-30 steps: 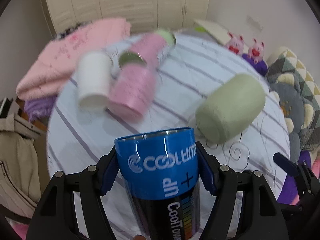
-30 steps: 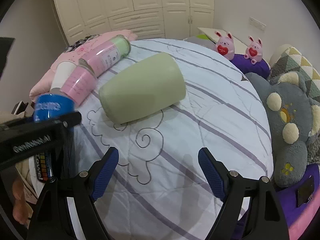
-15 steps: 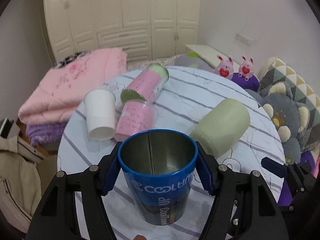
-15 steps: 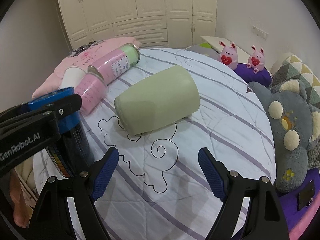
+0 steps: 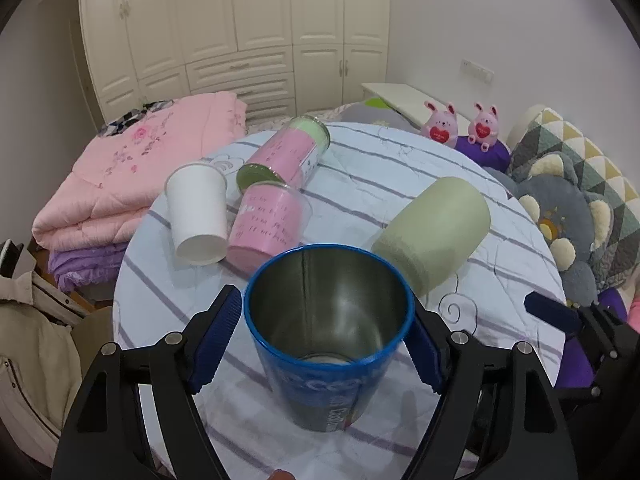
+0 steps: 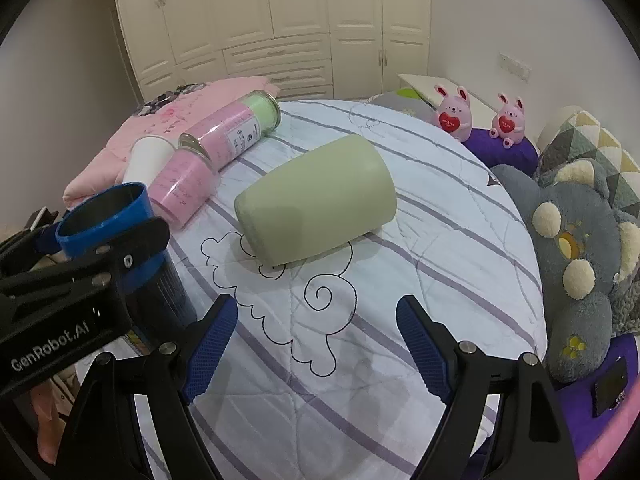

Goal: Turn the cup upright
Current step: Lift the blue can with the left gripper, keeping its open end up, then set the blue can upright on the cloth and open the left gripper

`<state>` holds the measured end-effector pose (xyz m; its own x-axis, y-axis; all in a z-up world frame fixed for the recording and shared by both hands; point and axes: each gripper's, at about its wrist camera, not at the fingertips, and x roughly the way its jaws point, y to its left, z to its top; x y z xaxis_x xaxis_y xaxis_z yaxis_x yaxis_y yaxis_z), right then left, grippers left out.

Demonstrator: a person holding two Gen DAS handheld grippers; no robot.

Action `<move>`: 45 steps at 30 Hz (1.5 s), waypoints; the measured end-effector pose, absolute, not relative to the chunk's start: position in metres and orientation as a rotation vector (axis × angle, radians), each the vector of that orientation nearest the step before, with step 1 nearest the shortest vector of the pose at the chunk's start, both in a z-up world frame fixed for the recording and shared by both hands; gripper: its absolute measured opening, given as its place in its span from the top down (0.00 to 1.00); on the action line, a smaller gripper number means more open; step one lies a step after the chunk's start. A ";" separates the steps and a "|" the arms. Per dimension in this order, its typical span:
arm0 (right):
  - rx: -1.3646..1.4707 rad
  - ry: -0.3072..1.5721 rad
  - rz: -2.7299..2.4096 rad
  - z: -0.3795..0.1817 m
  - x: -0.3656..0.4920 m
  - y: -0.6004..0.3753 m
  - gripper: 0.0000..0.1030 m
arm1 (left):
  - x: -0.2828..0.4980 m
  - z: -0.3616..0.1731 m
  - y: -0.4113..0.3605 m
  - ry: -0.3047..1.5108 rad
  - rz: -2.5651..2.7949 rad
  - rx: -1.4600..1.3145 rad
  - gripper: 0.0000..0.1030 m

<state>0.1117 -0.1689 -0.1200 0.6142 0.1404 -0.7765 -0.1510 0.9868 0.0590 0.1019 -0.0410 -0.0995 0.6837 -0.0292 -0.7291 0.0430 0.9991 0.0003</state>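
A blue metal cup (image 5: 326, 336) with a steel inside stands upright, mouth up, on the striped round table (image 5: 400, 168). My left gripper (image 5: 326, 344) straddles it; the left pad stands a little off the rim, so the jaws are open. The cup also shows in the right wrist view (image 6: 120, 240), at the left behind the left gripper's black arm. My right gripper (image 6: 316, 344) is open and empty over the table's front. A pale green cup (image 6: 316, 200) lies on its side just beyond it, and it also shows in the left wrist view (image 5: 436, 232).
A white paper cup (image 5: 198, 216), a pink cup (image 5: 268, 232) and a pink-and-green bottle (image 5: 288, 152) lie on their sides at the far left. A folded pink quilt (image 5: 132, 176) sits beyond the table, plush toys (image 5: 568, 216) at the right.
The blue cup went from tilted with its mouth away to upright on the table. The left jaws have loosened around it. The right gripper has hardly moved.
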 end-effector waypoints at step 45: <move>-0.108 0.710 0.092 -0.042 0.065 -0.137 0.19 | 0.030 -0.023 -0.006 0.635 -0.072 -0.015 0.00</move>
